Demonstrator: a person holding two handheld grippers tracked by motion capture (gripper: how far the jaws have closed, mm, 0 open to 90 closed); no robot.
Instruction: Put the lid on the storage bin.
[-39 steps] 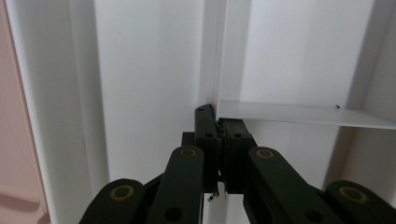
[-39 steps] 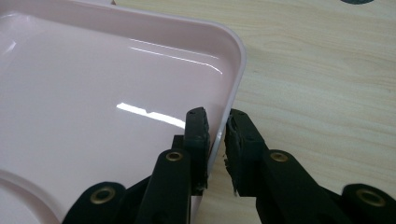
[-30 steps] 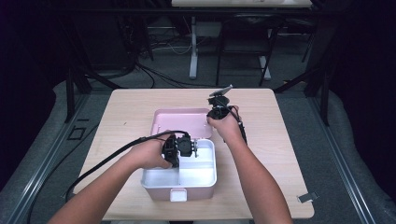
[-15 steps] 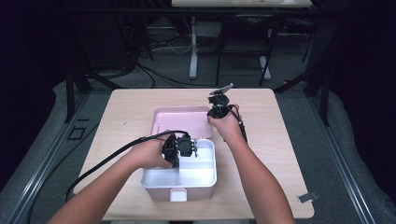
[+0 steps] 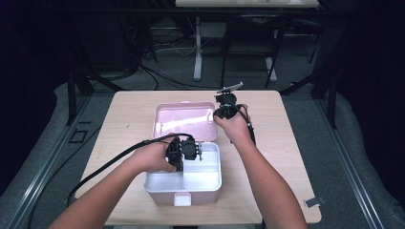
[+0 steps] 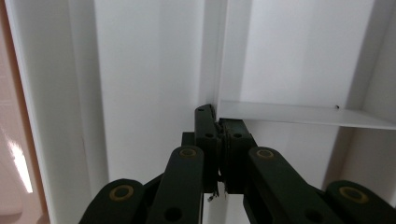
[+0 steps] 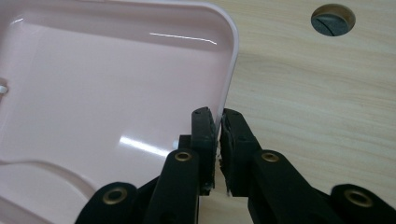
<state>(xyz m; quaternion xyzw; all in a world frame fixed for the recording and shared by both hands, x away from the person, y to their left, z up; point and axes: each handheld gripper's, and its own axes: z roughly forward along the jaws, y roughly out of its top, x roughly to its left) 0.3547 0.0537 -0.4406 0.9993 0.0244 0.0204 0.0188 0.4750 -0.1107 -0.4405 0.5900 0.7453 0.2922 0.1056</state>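
Observation:
A white box [image 5: 217, 177] with inner dividers stands at the table's front middle, its pink lid [image 5: 184, 121] lying open behind it. My left gripper [image 5: 197, 151] reaches into the box from the left. In the left gripper view it [image 6: 218, 119] is shut on the edge of a white divider [image 6: 299, 115] where that meets another partition. My right gripper [image 5: 217, 115] sits at the lid's right edge. In the right gripper view it [image 7: 218, 119] is shut on the thin rim of the pink lid [image 7: 107, 84].
The wooden table [image 5: 286, 143] has bare surface on both sides of the box. A round cable hole [image 7: 332, 19] lies in the tabletop beyond the lid. Dark frames and cables stand on the floor behind the table.

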